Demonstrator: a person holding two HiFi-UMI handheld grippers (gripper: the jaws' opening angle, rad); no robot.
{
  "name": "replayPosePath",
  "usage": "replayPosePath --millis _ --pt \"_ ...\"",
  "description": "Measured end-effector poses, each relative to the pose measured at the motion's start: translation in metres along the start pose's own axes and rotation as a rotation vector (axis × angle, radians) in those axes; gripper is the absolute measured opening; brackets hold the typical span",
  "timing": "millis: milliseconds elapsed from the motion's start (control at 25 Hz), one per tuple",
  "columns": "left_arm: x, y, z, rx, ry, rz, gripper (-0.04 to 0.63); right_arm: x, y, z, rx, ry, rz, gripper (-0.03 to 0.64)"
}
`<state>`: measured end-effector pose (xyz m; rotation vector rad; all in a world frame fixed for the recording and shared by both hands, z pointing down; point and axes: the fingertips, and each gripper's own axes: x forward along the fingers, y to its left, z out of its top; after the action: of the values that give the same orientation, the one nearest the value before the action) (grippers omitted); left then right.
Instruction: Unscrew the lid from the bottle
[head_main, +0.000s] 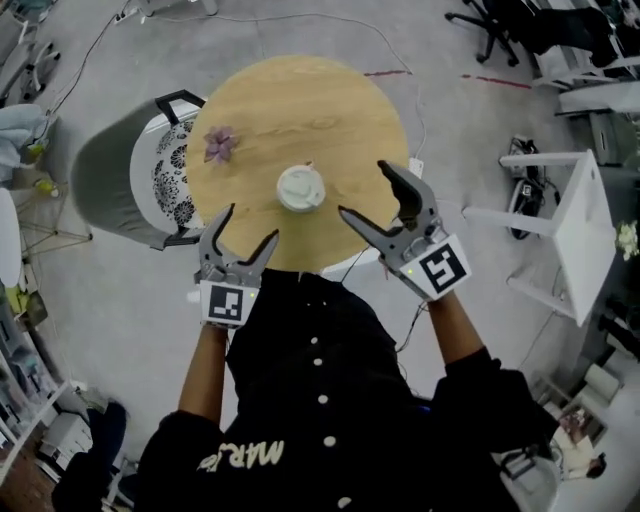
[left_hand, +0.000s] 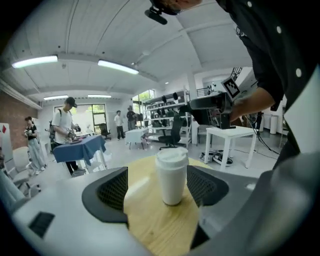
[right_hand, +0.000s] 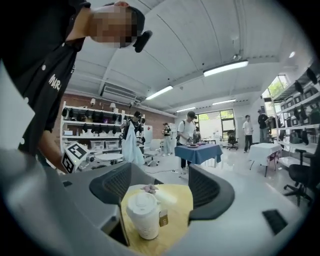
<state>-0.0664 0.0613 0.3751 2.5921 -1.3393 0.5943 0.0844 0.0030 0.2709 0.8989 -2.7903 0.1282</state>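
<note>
A white bottle (head_main: 300, 188) with a white domed lid stands upright near the front middle of a round wooden table (head_main: 300, 100). My left gripper (head_main: 252, 228) hovers open at the table's near edge, to the left of the bottle and short of it. My right gripper (head_main: 363, 190) is open just right of the bottle, not touching it. In the left gripper view the bottle (left_hand: 171, 175) stands ahead, framed by the open left gripper (left_hand: 157, 187). In the right gripper view the bottle (right_hand: 144, 215) sits low and left of the open right gripper (right_hand: 161, 187). Neither gripper holds anything.
A small pink flower (head_main: 219, 144) lies on the table's left side. A grey chair with a patterned cushion (head_main: 130, 180) stands against the table's left, and a white side table (head_main: 580, 220) is on the right. Several people stand by a blue-covered table (left_hand: 80, 147) in the background.
</note>
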Motion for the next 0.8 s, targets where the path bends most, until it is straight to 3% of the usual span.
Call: replayPosePath --millis 160,320,480,800 --pt "0.048 -0.004 -0.042 0.000 0.043 -0.084 0.371 0.030 0.014 -0.032 -0.003 0.069 0.122 0.383" --pt "0.089 -0.011 -0.072 0.024 0.053 -0.206 0.388 0.057 0.028 -0.056 -0.084 0.107 0.193 0.391" --pt "0.123 -0.024 -0.098 0.080 0.098 -0.321 0.407 0.077 0.037 -0.075 -0.126 0.113 0.230 0.393" --pt "0.161 -0.041 -0.106 0.101 0.068 -0.416 0.411 0.091 0.042 -0.098 -0.099 0.132 0.261 0.402"
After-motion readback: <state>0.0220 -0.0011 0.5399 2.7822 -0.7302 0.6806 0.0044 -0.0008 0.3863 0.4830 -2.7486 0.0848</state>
